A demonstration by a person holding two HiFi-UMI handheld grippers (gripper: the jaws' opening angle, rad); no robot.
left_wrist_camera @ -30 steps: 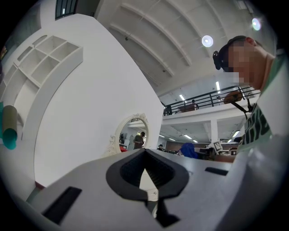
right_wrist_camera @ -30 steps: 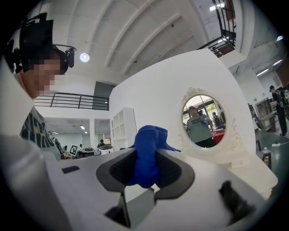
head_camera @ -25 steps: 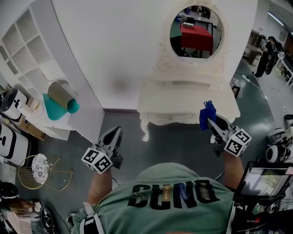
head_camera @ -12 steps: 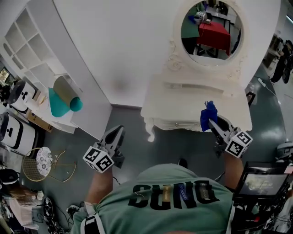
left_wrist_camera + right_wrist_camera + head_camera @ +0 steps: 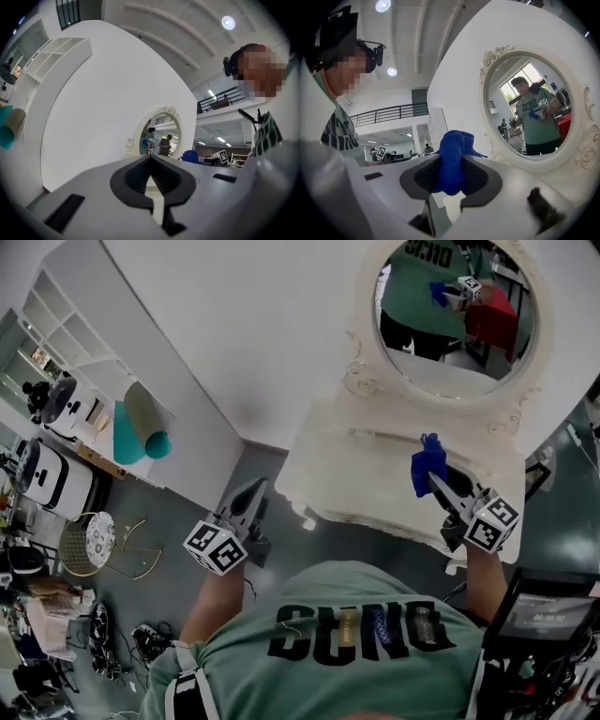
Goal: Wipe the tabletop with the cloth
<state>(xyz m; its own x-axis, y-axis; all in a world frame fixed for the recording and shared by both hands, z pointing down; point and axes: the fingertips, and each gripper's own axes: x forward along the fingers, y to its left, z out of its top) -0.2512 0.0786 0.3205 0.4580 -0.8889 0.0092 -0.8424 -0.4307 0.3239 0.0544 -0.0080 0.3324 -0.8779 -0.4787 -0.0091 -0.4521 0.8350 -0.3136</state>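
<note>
A bunched blue cloth (image 5: 427,465) (image 5: 452,161) is pinched in my right gripper (image 5: 433,482), which is shut on it and held above the right half of the white dressing table's top (image 5: 361,470). In the right gripper view the cloth sticks up between the jaws in front of the oval mirror (image 5: 529,110). My left gripper (image 5: 251,498) (image 5: 151,180) hangs over the grey floor left of the table, its jaws shut with nothing between them.
An oval mirror (image 5: 459,320) in a carved white frame stands at the back of the table against a white wall. A white shelf unit (image 5: 70,324) with a teal and tan roll (image 5: 141,432) stands at the left. A wire stool (image 5: 94,540) and clutter lie lower left.
The view has closed in on the dressing table, which now sits under my right gripper. Both grippers keep their pose, and the cloth stays gripped.
</note>
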